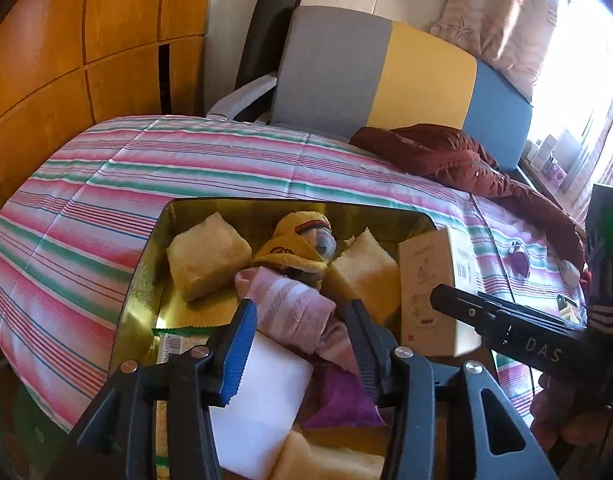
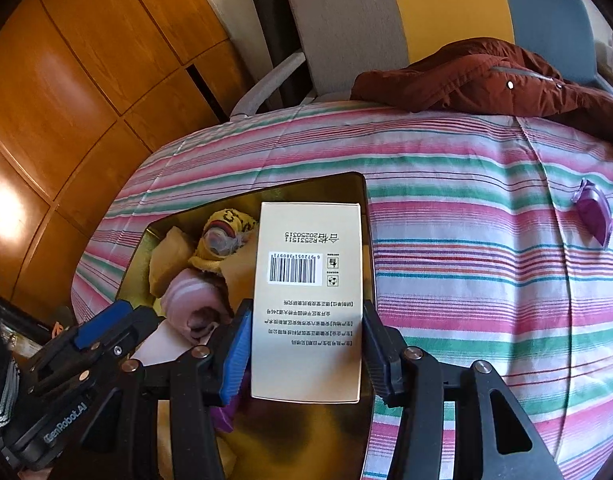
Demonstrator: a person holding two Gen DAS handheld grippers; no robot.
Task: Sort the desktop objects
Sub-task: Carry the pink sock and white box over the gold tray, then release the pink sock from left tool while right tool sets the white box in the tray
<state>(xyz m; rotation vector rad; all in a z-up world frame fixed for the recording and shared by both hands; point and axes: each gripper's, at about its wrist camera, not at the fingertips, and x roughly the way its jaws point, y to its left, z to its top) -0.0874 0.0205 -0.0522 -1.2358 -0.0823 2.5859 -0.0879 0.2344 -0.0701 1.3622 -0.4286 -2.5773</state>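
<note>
So you've got 2 grippers. Your right gripper (image 2: pixel 306 350) pinches 1 cream box (image 2: pixel 308 300) w/ a barcode and small print; its pads press both long sides. The box hangs over the right edge of the gold tin (image 1: pixel 140 280). Your left gripper (image 1: pixel 302 344) is open wide, nothing held, over the pink striped roll (image 1: pixel 294 310) near the tin's middle.

Inside the tin you can count 2 yellow sponges, 1 at the far left (image 1: pixel 206 256) and 1 more to the right (image 1: pixel 366 268), 1 yellow rolled cloth (image 1: pixel 294 248) at the far edge, 1 white block (image 1: pixel 266 396), 1 purple cloth (image 1: pixel 342 404).

The tin sits on a bed w/ a pink, green and white striped cover (image 2: pixel 466 200). 1 small purple thing (image 2: pixel 592 210) lies on the cover, well apart from the tin. 1 dark red jacket (image 2: pixel 478 76) lies at the far edge. Behind are a grey, yellow and blue headboard (image 2: pixel 406 12) and wood cupboards (image 2: pixel 66 80).
</note>
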